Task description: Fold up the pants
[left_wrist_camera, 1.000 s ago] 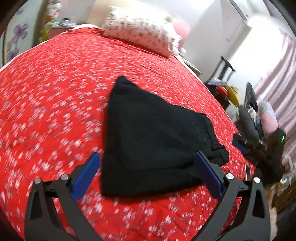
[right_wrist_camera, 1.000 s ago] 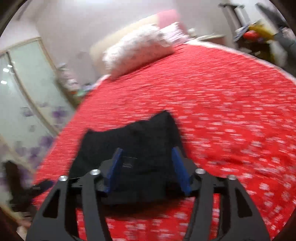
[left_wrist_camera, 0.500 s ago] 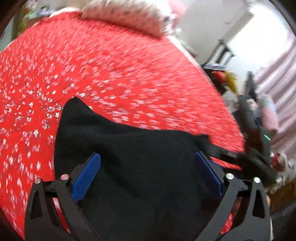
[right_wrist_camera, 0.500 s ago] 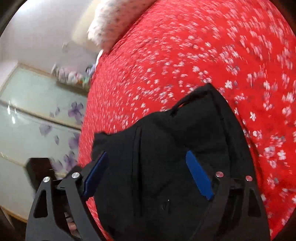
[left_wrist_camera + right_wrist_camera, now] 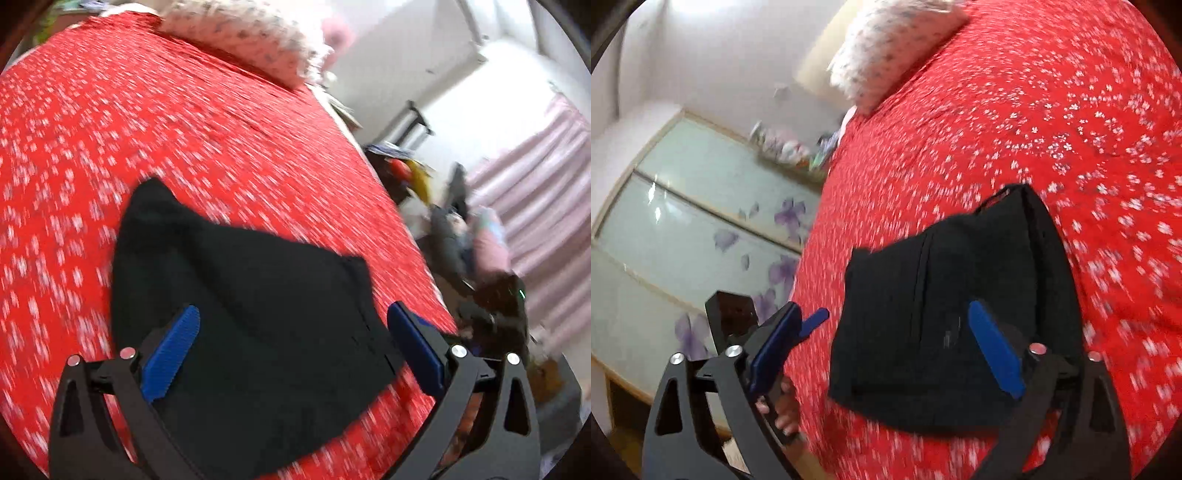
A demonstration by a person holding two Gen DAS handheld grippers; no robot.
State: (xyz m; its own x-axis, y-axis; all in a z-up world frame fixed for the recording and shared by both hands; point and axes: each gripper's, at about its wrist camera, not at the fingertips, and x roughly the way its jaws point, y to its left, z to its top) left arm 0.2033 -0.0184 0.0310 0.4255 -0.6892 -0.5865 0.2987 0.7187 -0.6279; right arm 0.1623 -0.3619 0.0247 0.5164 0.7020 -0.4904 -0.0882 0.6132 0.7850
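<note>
Black pants (image 5: 243,317) lie folded on red bed (image 5: 184,122), near edge. Left hand-held gripper (image 5: 291,343) wide apart, nothing gripped. Right hand-held gripper (image 5: 897,343) jaws opening over pants, pads not pressing cloth. Pillow (image 5: 890,48) at far end.

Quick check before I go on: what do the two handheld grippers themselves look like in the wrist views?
Both match. The left gripper has black, cut-out triangular finger frames with silver screw heads and ridged blue pads. The right gripper has the same black frames, silver screws and blue pads. No cables, sleeves or markings are visible.
</note>
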